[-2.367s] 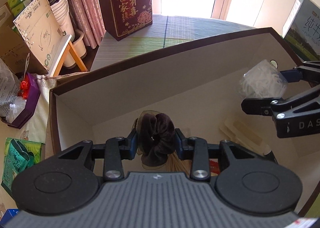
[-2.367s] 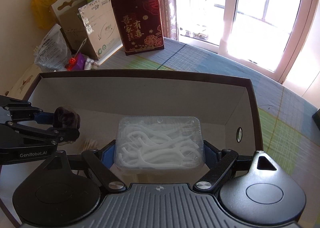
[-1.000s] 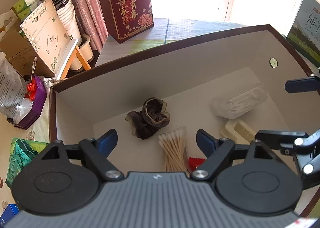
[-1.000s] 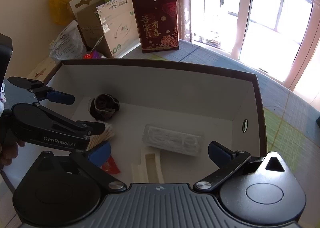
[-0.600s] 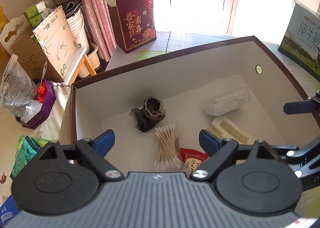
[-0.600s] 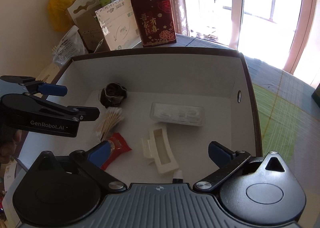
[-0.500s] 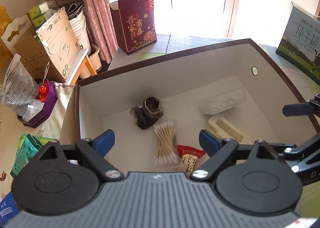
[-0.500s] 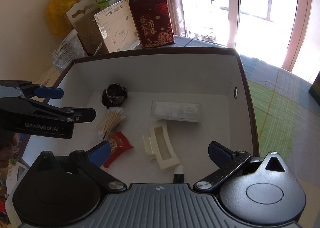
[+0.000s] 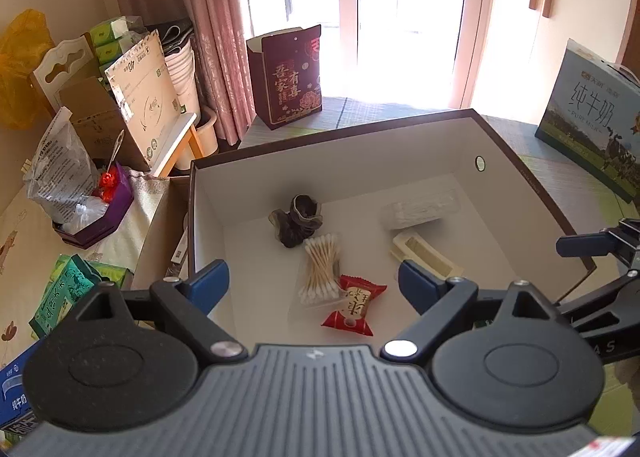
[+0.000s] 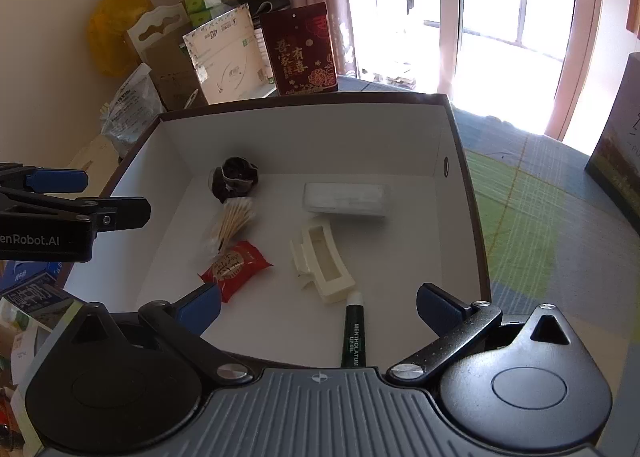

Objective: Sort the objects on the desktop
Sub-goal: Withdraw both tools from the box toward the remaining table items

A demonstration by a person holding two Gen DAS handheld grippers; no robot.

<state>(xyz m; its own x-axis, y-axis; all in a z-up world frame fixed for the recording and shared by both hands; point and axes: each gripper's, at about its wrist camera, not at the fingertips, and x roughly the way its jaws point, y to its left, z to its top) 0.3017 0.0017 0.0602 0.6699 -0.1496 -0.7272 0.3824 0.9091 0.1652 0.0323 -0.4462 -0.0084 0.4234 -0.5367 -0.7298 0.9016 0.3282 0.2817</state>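
White-lined box [image 10: 460,193] is seen ahead of and below both empty, wide-open tools, left gripper [image 9: 314,281] and right gripper [image 10: 318,307], with the lip balm [image 10: 354,333] lying lengthwise nearest the right one.

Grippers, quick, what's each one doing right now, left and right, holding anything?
Left gripper: open, holding nothing, above the box.
Right gripper: open, holding nothing, above the same box.

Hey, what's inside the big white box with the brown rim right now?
Inside the box: a dark scrunchie, cotton swabs, a red candy, a cream hair clip, a clear floss-pick case and a green lip gel tube. Its near edge is hidden behind the right gripper.
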